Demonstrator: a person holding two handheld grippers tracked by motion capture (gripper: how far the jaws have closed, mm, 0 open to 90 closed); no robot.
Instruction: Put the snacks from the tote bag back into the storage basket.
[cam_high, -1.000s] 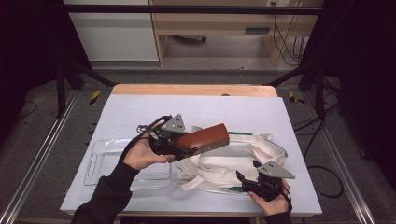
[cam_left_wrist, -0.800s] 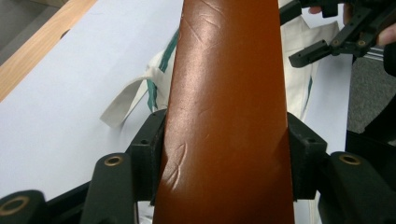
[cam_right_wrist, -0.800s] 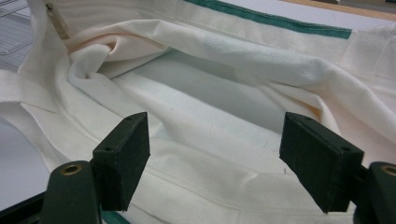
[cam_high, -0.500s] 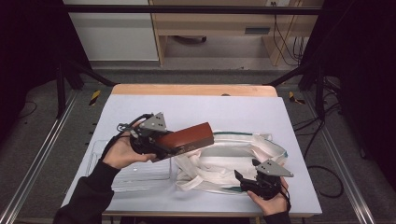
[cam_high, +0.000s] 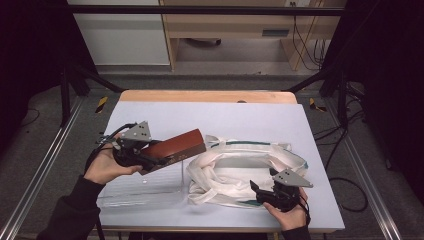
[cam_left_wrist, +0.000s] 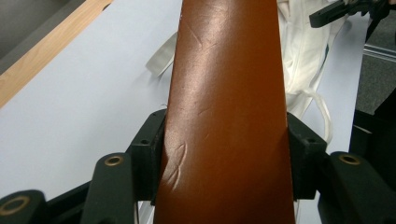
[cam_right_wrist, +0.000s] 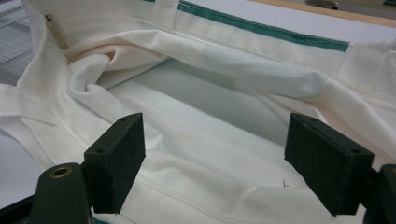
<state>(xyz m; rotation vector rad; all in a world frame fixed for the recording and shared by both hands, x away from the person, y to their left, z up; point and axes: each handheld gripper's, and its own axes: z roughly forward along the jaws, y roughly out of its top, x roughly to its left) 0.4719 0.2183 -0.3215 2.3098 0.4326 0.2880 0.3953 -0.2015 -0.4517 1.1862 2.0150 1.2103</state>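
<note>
A person's left gripper (cam_high: 150, 161) clamps a long brown leather case (cam_high: 175, 148) between its jaws, holding it above a clear plastic tray (cam_high: 142, 192) at the left of the grey desk (cam_high: 210, 117). The right gripper (cam_high: 260, 192), its jaws having just been opening and now wide with nothing pressed between them, rests at the near edge of a white cloth tote bag (cam_high: 235, 175) with green trim, right of the tray.

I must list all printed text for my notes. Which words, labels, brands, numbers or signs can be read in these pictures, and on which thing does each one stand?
None can be read.
Brown case: bare creased surface, no lettering.
White bag: green trim, no print in sight.
Grey label on the cabinet: too small and blurred to read.
</note>
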